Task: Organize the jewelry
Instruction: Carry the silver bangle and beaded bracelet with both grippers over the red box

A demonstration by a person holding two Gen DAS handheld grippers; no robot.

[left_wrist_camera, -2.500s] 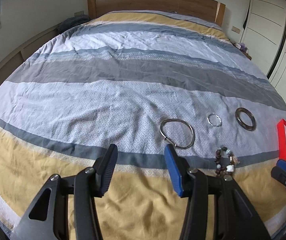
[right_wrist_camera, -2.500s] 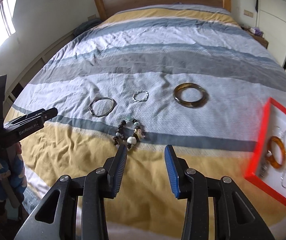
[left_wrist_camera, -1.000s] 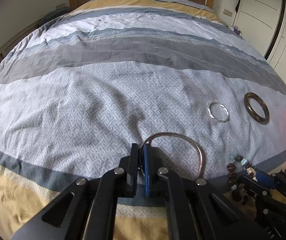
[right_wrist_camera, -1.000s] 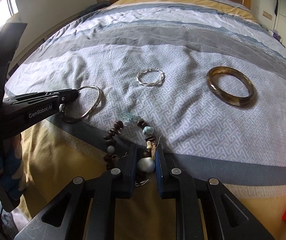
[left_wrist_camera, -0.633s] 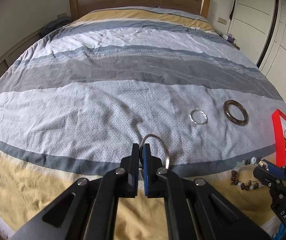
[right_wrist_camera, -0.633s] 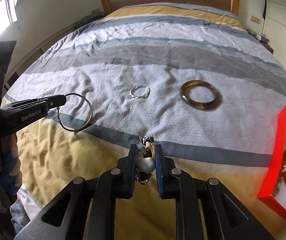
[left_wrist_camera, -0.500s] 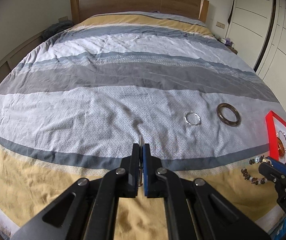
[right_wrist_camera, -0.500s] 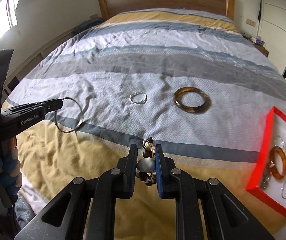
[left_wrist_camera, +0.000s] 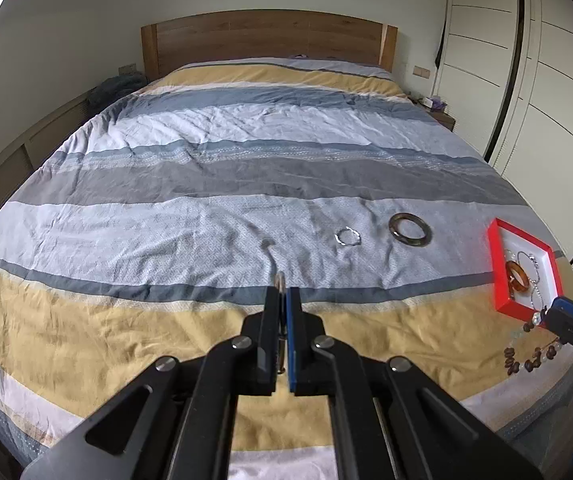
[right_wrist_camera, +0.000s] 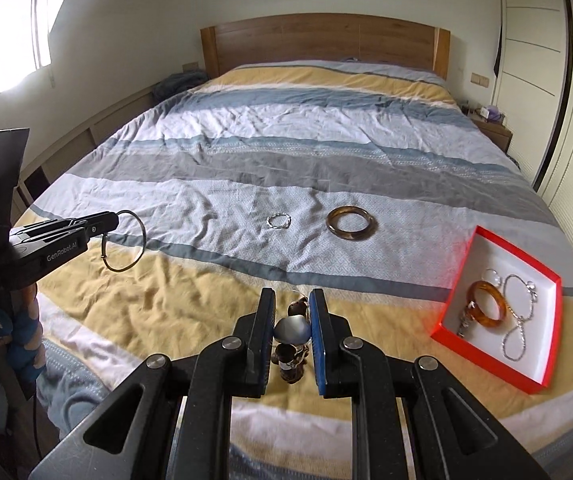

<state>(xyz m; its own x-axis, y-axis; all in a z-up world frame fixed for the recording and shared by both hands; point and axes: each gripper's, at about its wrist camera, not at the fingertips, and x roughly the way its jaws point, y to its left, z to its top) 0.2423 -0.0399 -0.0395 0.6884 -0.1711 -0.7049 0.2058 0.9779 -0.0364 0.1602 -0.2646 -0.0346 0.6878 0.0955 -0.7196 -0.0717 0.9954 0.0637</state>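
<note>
My left gripper (left_wrist_camera: 282, 296) is shut on a thin metal bangle (right_wrist_camera: 139, 248), seen edge-on between its jaws (left_wrist_camera: 281, 280), and holds it in the air above the bed. My right gripper (right_wrist_camera: 291, 300) is shut on a beaded bracelet (right_wrist_camera: 292, 330) by its large silver bead; the rest of the beads hang below (left_wrist_camera: 526, 354). A small silver twisted bracelet (left_wrist_camera: 347, 237) and a dark brown bangle (left_wrist_camera: 409, 229) lie on the duvet. A red-rimmed white box (right_wrist_camera: 456, 276) at the right holds an amber bangle (right_wrist_camera: 486, 303) and a silver chain.
The striped duvet (left_wrist_camera: 206, 184) covers the whole bed, with a wooden headboard (left_wrist_camera: 266, 40) behind. White wardrobes (left_wrist_camera: 526, 80) stand on the right. A nightstand (right_wrist_camera: 490, 126) stands by the headboard.
Both grippers closed on their pieces and lifted them off the duvet. Both have pulled up and back since, so the bed looks farther away and the red box is in fuller view.
</note>
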